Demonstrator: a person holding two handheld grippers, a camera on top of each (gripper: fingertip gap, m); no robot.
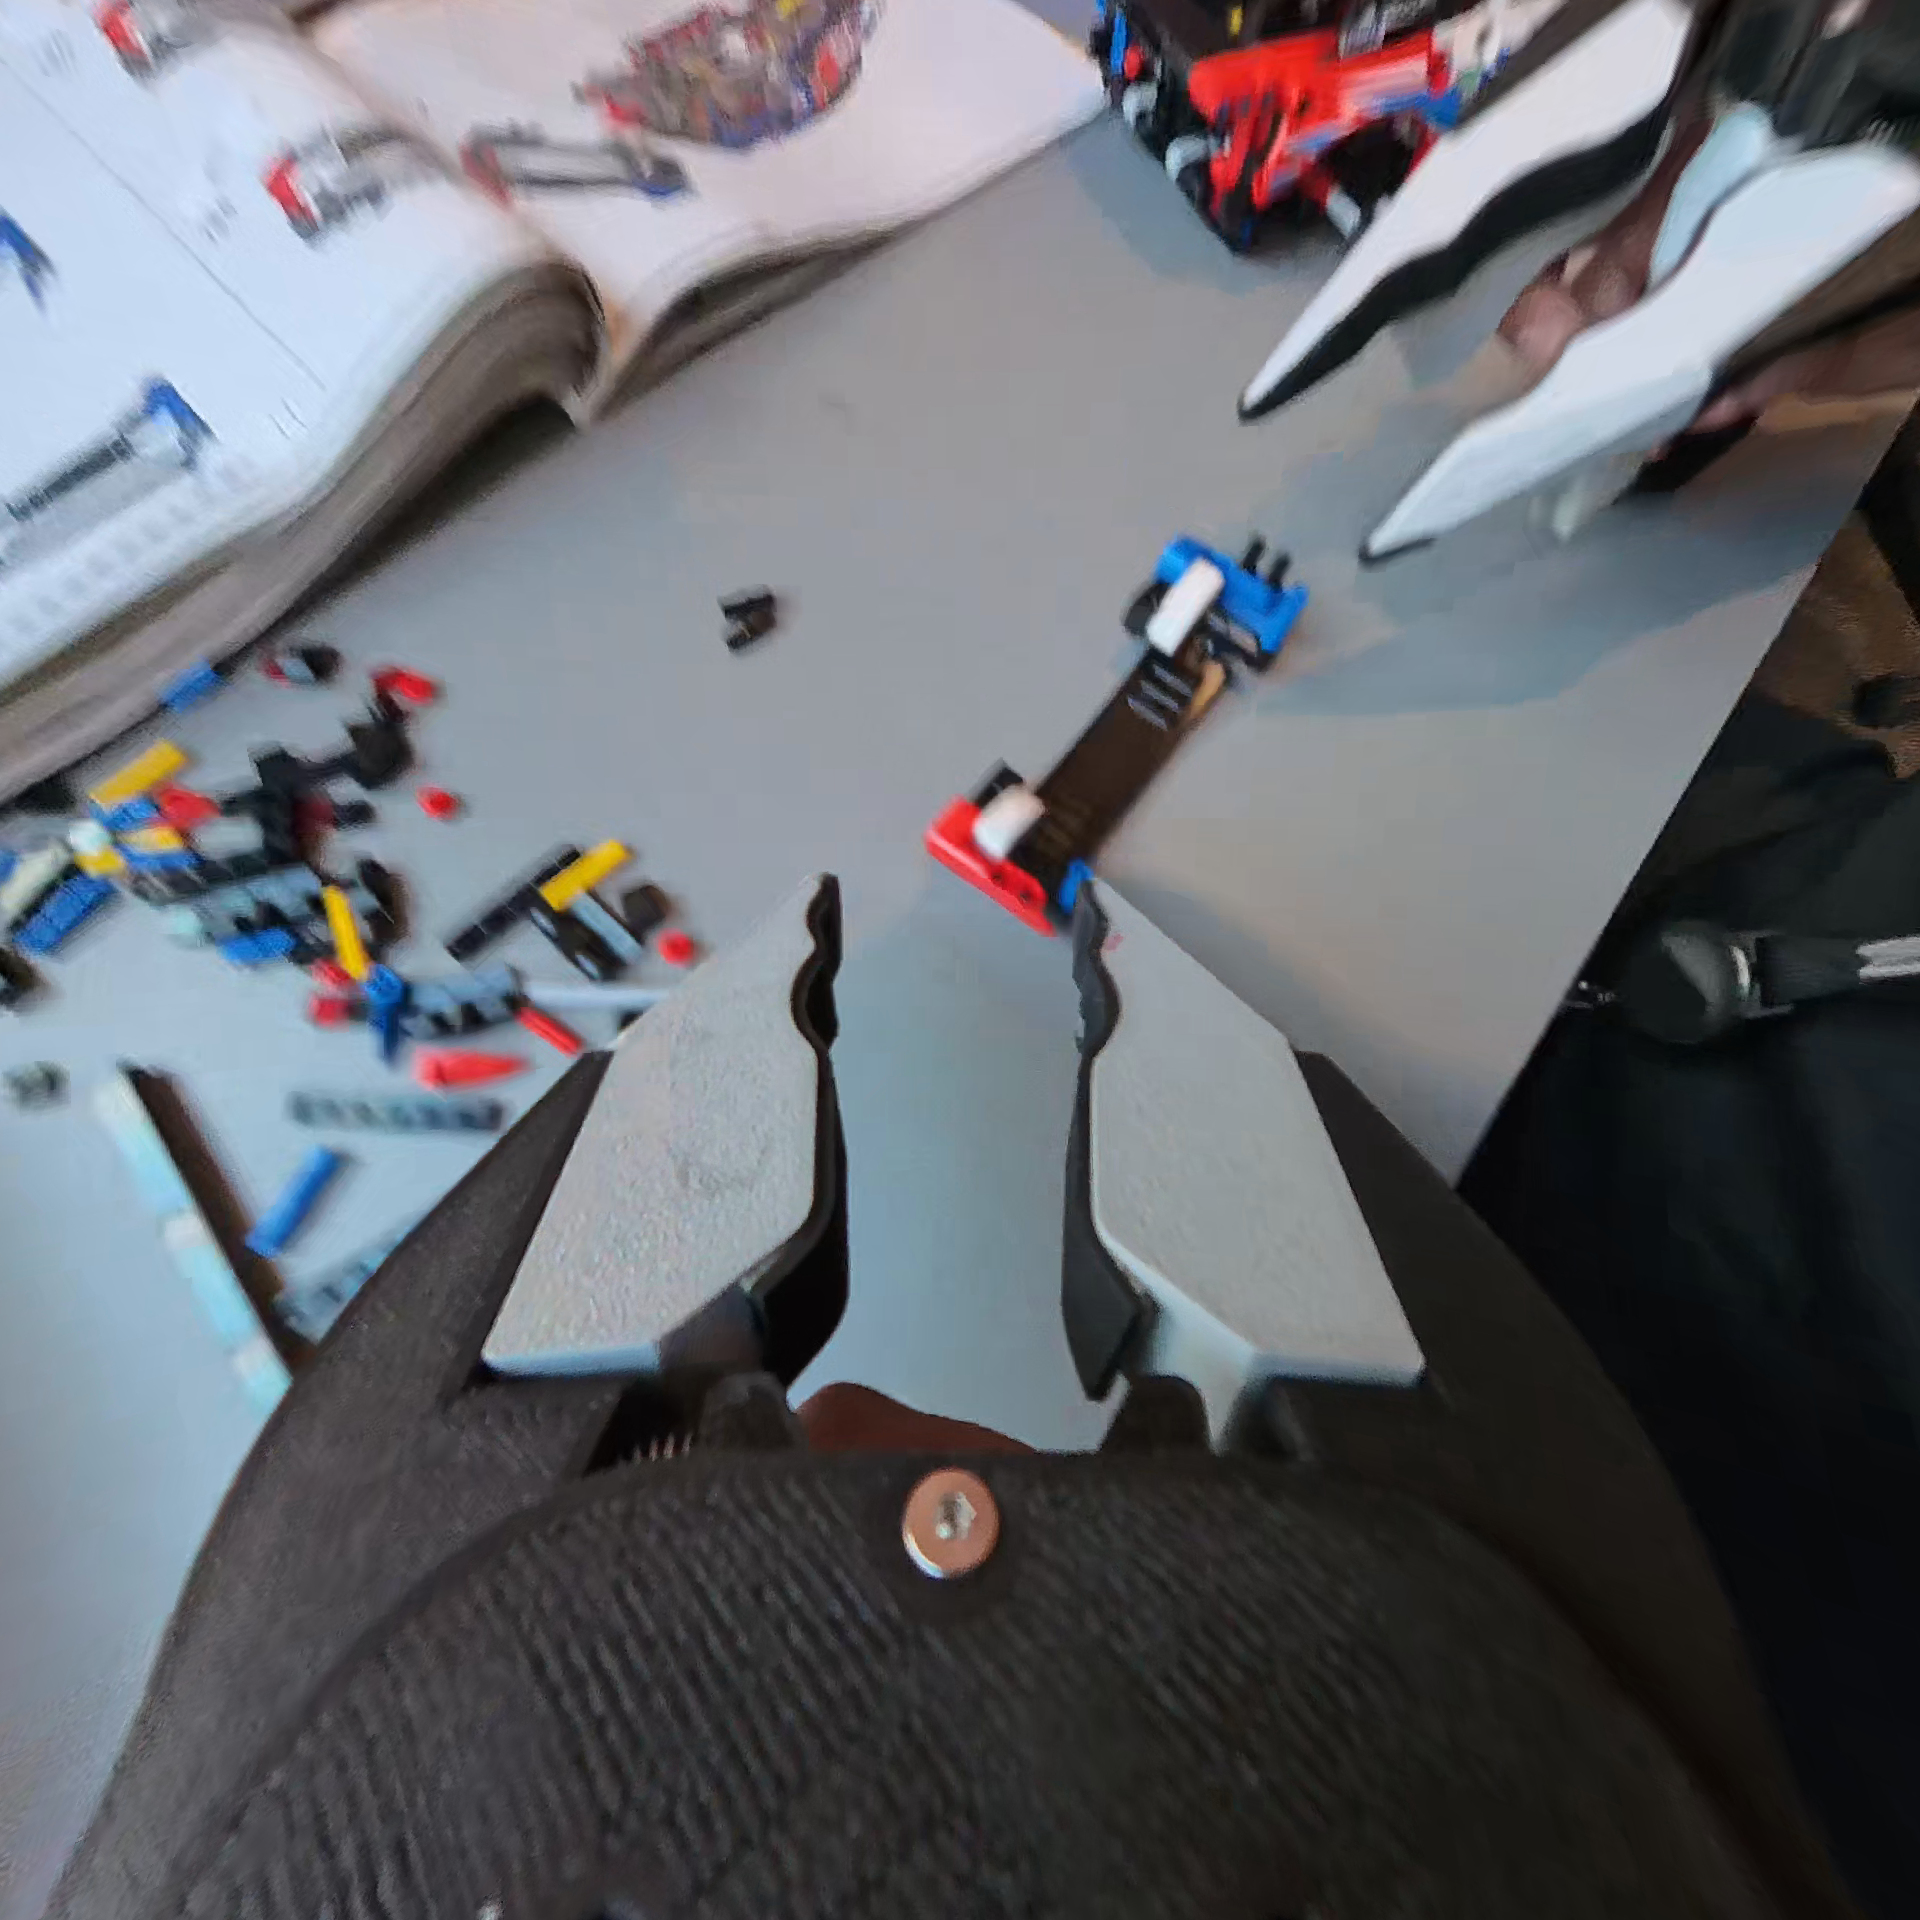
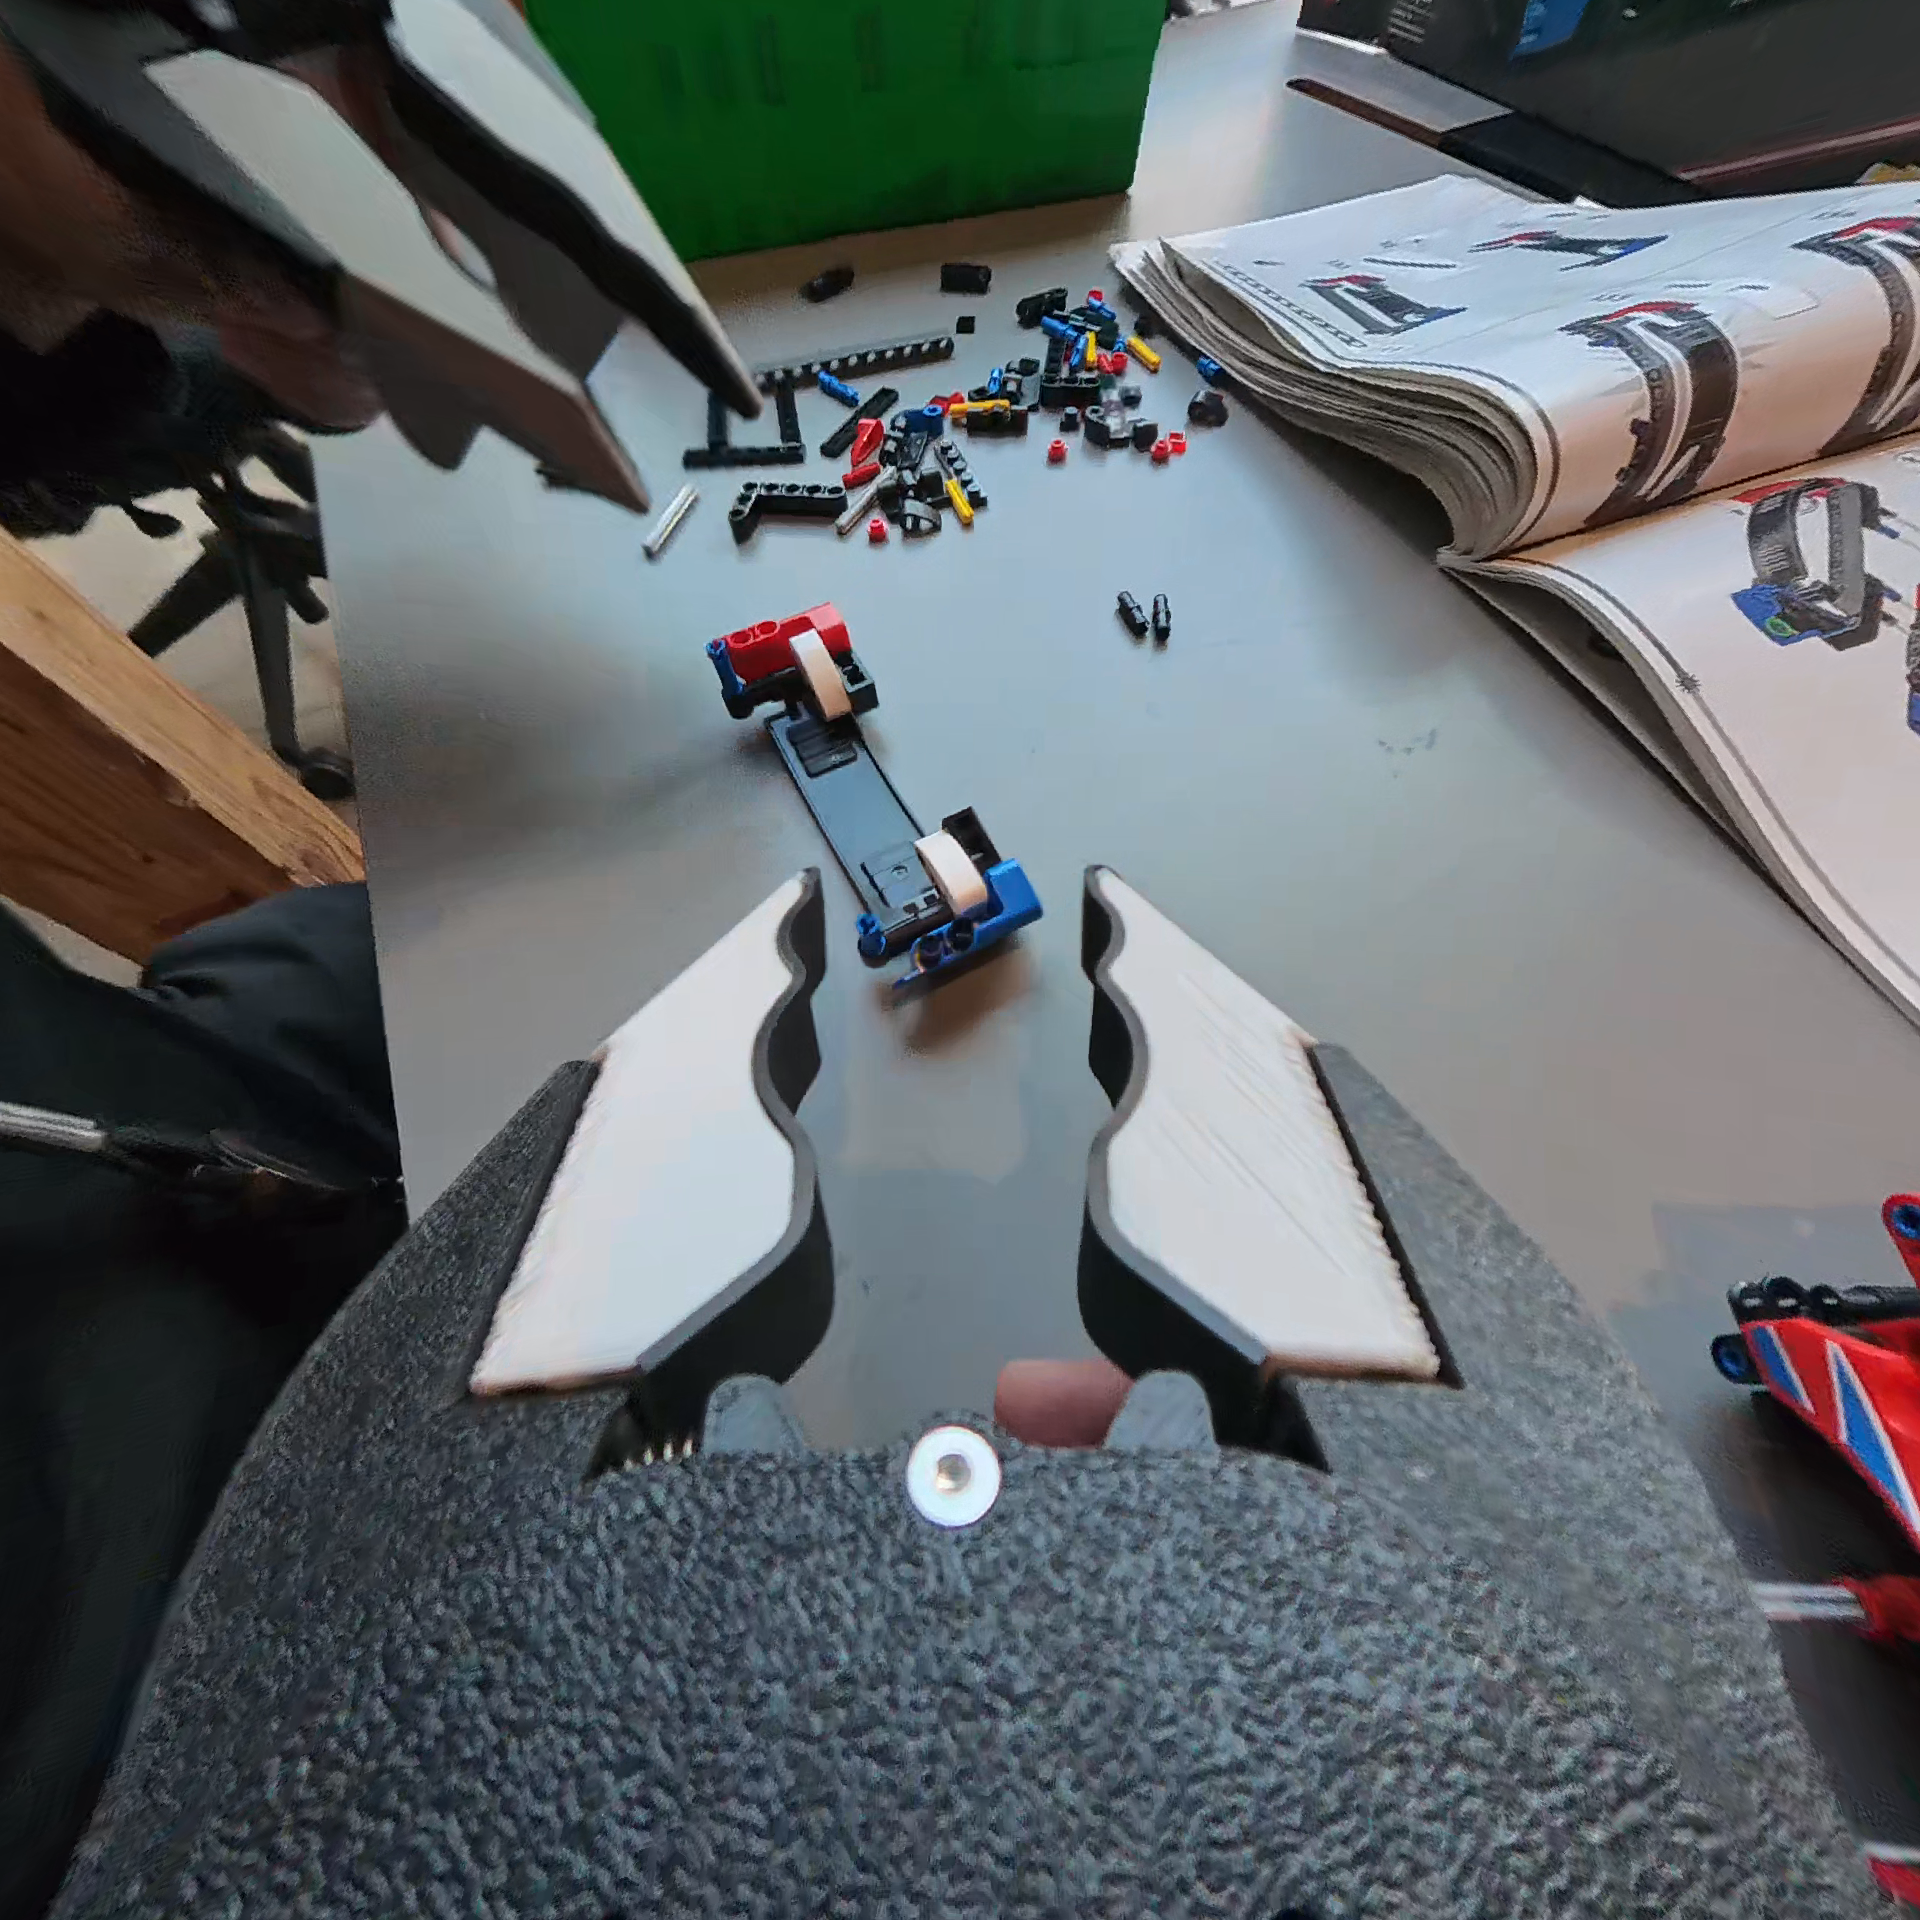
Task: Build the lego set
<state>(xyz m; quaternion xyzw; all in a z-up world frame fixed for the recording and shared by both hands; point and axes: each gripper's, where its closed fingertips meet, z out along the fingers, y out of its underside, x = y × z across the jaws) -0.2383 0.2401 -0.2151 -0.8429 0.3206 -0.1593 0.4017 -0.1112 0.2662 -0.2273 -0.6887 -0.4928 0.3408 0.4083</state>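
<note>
Both jaws stand open and empty; my right gripper is nearest the long black sub-assembly on the table, my left gripper near its red end. It looks light, stiff but fragile; I would grip the black middle. The loose pieces are blurred.

The right gripper hovers with jaws apart, empty, over the grey table. The black lego strip lies just ahead at twelve o'clock, blue end nearest; loose pieces farther beyond; open manual at two o'clock.
</note>
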